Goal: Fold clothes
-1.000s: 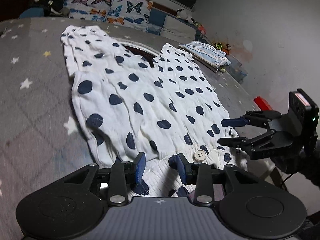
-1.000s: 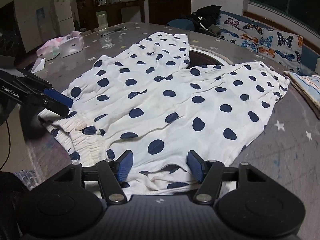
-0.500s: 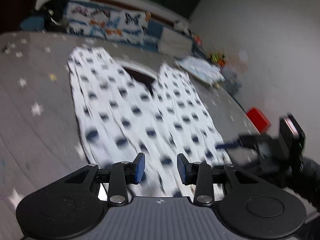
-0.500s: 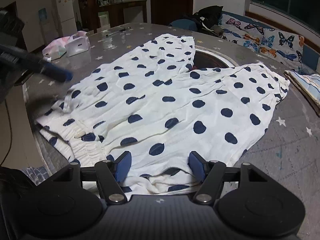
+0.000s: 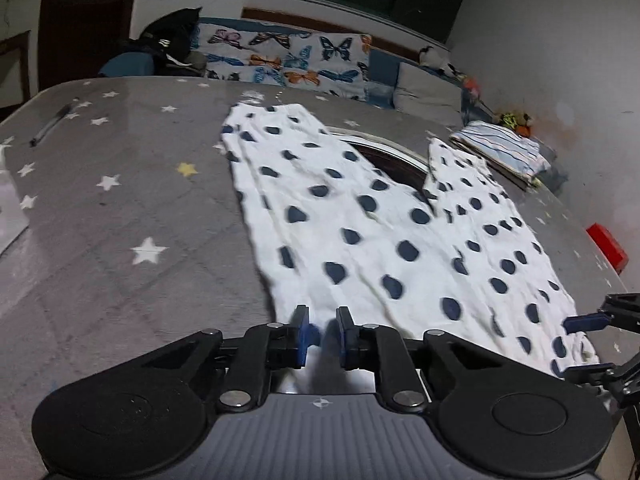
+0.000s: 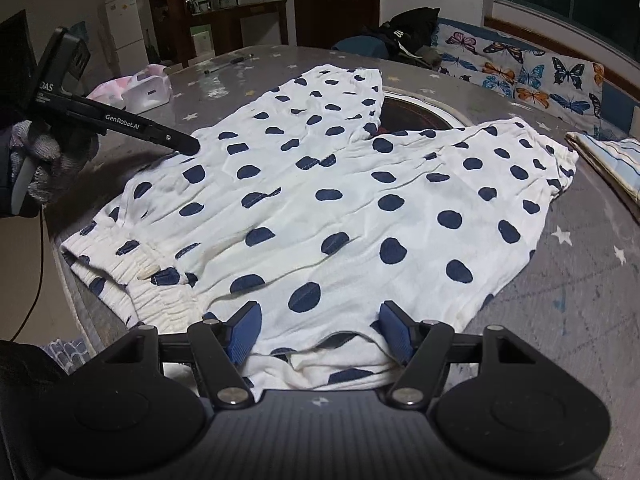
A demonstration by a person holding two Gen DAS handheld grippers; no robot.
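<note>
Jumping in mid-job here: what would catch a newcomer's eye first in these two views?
The white polka-dot pants spread flat across the grey star-print table dominate both views. The right gripper hangs wide open over the waistband edge nearest it, and the left gripper, almost closed, is at the pants' left side.

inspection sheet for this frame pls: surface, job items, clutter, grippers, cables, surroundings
Surface: grey star-print table cover; a round recess shows between the trouser legs.
Job's things: white polka-dot trousers spread flat, legs pointing away, elastic waistband at the near edge.
Clutter: folded striped cloth, pen, red object, pink-and-white pouch.
Grippers: left gripper nearly closed at the trousers' left edge, grip unclear; right gripper open, straddling the waistband's edge.
Cables: thin dark cable hanging below the gloved hand.
Surroundings: butterfly-print cushions, fridge, dark window.
</note>
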